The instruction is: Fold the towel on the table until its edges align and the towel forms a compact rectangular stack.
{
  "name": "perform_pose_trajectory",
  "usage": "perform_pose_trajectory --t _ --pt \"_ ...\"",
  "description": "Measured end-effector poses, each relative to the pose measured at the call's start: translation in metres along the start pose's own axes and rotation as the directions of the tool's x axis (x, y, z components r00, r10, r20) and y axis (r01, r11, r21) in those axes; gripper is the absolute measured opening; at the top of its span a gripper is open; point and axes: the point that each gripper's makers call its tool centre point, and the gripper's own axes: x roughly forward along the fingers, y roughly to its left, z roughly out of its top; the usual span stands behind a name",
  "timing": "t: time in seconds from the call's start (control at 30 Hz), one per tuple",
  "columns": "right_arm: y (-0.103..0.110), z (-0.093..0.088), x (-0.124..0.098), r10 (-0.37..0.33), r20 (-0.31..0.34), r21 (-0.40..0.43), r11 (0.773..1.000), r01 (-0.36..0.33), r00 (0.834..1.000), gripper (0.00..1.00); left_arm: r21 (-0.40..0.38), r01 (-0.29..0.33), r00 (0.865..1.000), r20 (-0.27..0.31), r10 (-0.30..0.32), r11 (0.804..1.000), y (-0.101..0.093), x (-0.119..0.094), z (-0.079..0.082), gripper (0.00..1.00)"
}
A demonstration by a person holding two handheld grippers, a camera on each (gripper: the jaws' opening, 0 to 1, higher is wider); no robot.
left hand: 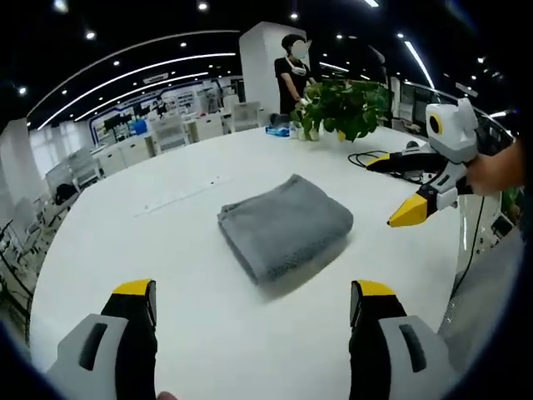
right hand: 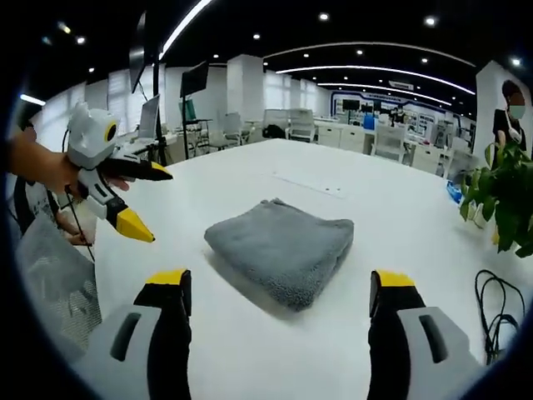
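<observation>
The towel [left hand: 286,227] lies folded on the table [left hand: 166,250], a thick grey rectangle of several layers, roughly mid-table and well in from every edge. Its edges look close to aligned, with one rounded fold side and a slightly looser corner. I judge the folding done or nearly so; what remains, at most, is a check of the stack and perhaps a light tuck of the loose corner, done without dragging the stack across the smooth top.

Both grippers are off the cloth. The left gripper [left hand: 254,304] hovers short of the towel's near side, jaws spread wide with nothing between them. The right gripper [right hand: 279,292] is the same, wide apart and empty, aimed at the towel from another side. Each also shows in the other's view, held up in the air beside the towel by a hand [right hand: 42,167], yellow tips parted.

Near the far edge stands a plant [left hand: 346,108], with black cables [right hand: 495,308] trailing on the table beside it. A person [left hand: 291,71] stands behind the table.
</observation>
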Motion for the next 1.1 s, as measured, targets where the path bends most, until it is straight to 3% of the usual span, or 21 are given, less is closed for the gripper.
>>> perform_pose_trajectory --t 0.33,0.57,0.83,1.1 --pt "0.009 -0.014 -0.035 -0.028 0.039 0.023 0.999 0.027 0.999 0.99 -0.013 -0.005 0.997 0.072 0.006 1.0 -0.019 -0.026 -0.006 0.99" --pt "0.014 -0.024 -0.046 -0.027 0.033 0.017 0.999 0.027 0.999 0.99 0.02 -0.003 0.998 0.07 0.001 1.0 -0.037 -0.047 -0.013 0.99" --pt "0.027 -0.031 -0.062 -0.042 0.044 0.04 0.998 0.04 0.998 0.99 0.011 -0.026 0.997 0.067 0.026 1.0 -0.036 -0.065 -0.026 0.99" --pt "0.028 -0.04 -0.065 -0.057 0.054 0.09 0.995 0.052 0.997 0.99 -0.017 -0.048 0.996 0.074 0.049 0.999 -0.035 -0.071 -0.036 0.99"
